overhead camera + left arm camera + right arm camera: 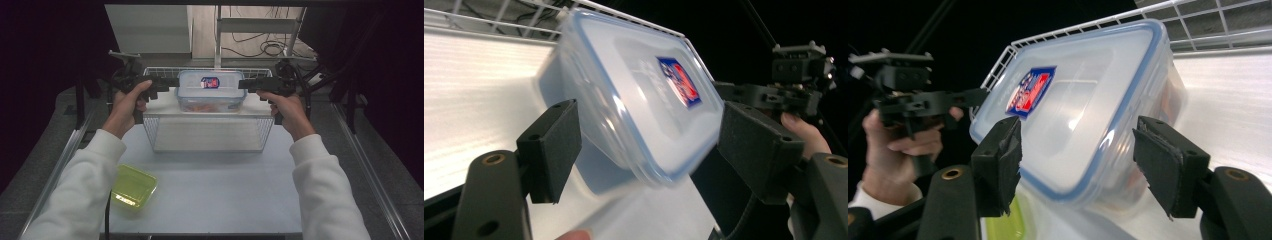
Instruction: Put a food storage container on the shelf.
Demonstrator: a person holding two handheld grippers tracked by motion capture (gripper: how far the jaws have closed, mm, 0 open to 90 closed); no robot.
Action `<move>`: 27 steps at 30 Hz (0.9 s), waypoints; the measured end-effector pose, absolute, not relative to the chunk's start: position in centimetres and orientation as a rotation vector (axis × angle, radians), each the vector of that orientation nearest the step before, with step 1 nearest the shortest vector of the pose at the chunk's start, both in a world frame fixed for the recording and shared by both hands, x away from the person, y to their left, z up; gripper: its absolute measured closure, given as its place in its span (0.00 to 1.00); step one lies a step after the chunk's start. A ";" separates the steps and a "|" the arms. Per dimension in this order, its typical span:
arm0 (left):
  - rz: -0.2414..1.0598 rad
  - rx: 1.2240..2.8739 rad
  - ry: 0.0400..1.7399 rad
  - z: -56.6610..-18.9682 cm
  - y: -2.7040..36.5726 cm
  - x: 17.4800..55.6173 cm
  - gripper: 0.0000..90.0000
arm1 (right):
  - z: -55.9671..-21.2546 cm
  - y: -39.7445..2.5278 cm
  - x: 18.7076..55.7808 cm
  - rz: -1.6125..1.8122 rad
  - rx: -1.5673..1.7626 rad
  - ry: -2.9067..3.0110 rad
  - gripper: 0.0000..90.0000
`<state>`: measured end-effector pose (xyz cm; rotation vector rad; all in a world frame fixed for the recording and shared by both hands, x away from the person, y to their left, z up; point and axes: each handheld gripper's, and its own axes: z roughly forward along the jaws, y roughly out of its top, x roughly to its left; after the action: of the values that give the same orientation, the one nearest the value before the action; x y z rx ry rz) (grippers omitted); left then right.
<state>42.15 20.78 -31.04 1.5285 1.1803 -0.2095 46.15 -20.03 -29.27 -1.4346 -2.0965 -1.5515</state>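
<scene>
A clear plastic container (211,92) with a blue-rimmed lid and a red and blue sticker hangs level with the rim of a white wire basket (207,116). Orange food shows through its wall. My left gripper (170,84) holds its left end and my right gripper (245,84) holds its right end. In the left gripper view the container (639,100) sits between the jaws of the left gripper (651,135), with the right gripper (794,85) beyond. In the right gripper view the container (1083,115) fills the span of the right gripper (1080,155).
The basket stands at the back of the white table (215,190), and its wires (499,20) (1208,20) pass behind the container. A yellow-green plastic tub (132,187) lies at the table's front left. Metal rails run along both table sides.
</scene>
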 end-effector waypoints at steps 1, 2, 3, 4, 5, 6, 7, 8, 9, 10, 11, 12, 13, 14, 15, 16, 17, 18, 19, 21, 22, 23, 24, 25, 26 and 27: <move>-0.195 1.541 1.170 -30.9 20.8 41.7 0.28 | -29.2 -20.2 45.8 -1.553 -1.426 -2.114 0.38; -0.186 1.552 1.158 -30.9 20.8 41.2 0.28 | -29.2 -20.3 45.5 -1.556 -1.417 -2.124 0.38; -0.185 1.558 1.148 -30.8 20.8 40.8 0.28 | -29.2 -20.6 45.2 -1.560 -1.411 -2.127 0.38; -0.172 1.578 1.136 -30.9 20.9 40.0 0.28 | -29.2 -21.0 44.6 -1.564 -1.403 -2.153 0.37; -0.172 1.578 1.136 -30.9 20.9 40.0 0.28 | -29.2 -21.0 44.6 -1.564 -1.403 -2.153 0.37; -0.156 1.585 1.130 -30.9 21.0 39.4 0.28 | -29.3 -21.1 44.3 -1.560 -1.402 -2.168 0.37; -0.147 1.590 1.125 -30.9 21.0 38.9 0.28 | -29.4 -21.3 43.9 -1.562 -1.392 -2.181 0.37; -0.137 1.597 1.118 -31.0 21.1 38.4 0.28 | -29.5 -21.5 43.5 -1.567 -1.381 -2.185 0.37; -0.128 1.601 1.112 -31.2 21.2 38.0 0.28 | -29.6 -21.6 43.2 -1.573 -1.371 -2.190 0.37; -0.122 1.607 1.108 -31.3 21.2 37.6 0.28 | -29.7 -21.7 42.9 -1.571 -1.365 -2.199 0.37; -0.117 1.611 1.106 -31.5 21.3 37.1 0.28 | -29.8 -21.9 42.5 -1.573 -1.358 -2.211 0.37; -0.117 1.616 1.099 -31.7 21.4 36.7 0.28 | -29.9 -22.0 42.2 -1.569 -1.357 -2.218 0.37; -0.114 1.619 1.095 -31.9 21.4 36.4 0.28 | -30.0 -22.1 41.9 -1.576 -1.354 -2.227 0.37; -0.107 1.626 1.090 -32.1 21.4 35.9 0.28 | -30.2 -22.4 41.4 -1.581 -1.344 -2.236 0.37; -0.104 1.630 1.087 -32.3 21.4 35.5 0.28 | -30.2 -22.4 41.4 -1.581 -1.344 -2.236 0.37; -0.098 1.638 1.077 -32.6 21.4 34.9 0.28 | -30.3 -22.6 41.0 -1.585 -1.336 -2.242 0.37; -0.094 1.643 1.070 -32.8 21.4 34.5 0.28 | -30.4 -22.8 40.6 -1.593 -1.326 -2.252 0.37; -0.091 1.648 1.063 -33.0 21.4 34.1 0.28 | -30.6 -23.0 40.2 -1.598 -1.315 -2.257 0.37; -0.086 1.652 1.058 -33.3 21.4 33.6 0.28 | -31.0 -23.2 39.5 -1.598 -1.302 -2.268 0.37; -0.092 1.650 1.050 -33.8 21.4 32.9 0.28 | -31.4 -23.5 38.9 -1.594 -1.284 -2.277 0.37; -0.094 1.651 1.043 -34.1 21.4 32.5 0.28 | -31.4 -23.5 38.9 -1.594 -1.284 -2.277 0.37; -0.104 1.646 1.036 -34.6 21.5 32.0 0.28 | -31.8 -23.6 38.6 -1.591 -1.277 -2.284 0.37; -0.107 1.639 1.038 -34.9 21.5 31.8 0.28 | -32.2 -23.7 38.2 -1.584 -1.272 -2.301 0.37; -0.113 1.635 1.037 -35.3 21.5 31.4 0.29 | -32.4 -23.8 38.0 -1.577 -1.271 -2.309 0.37; -0.117 1.638 1.031 -35.7 21.5 31.0 0.29 | -32.8 -23.9 37.7 -1.570 -1.270 -2.323 0.37; -0.117 1.645 1.032 -36.3 21.5 30.5 0.29 | -33.2 -24.0 37.4 -1.562 -1.264 -2.341 0.37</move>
<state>30.54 21.48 -36.32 1.6452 1.0316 -0.1166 37.35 -23.98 -33.16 -1.2643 -2.3413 -1.5623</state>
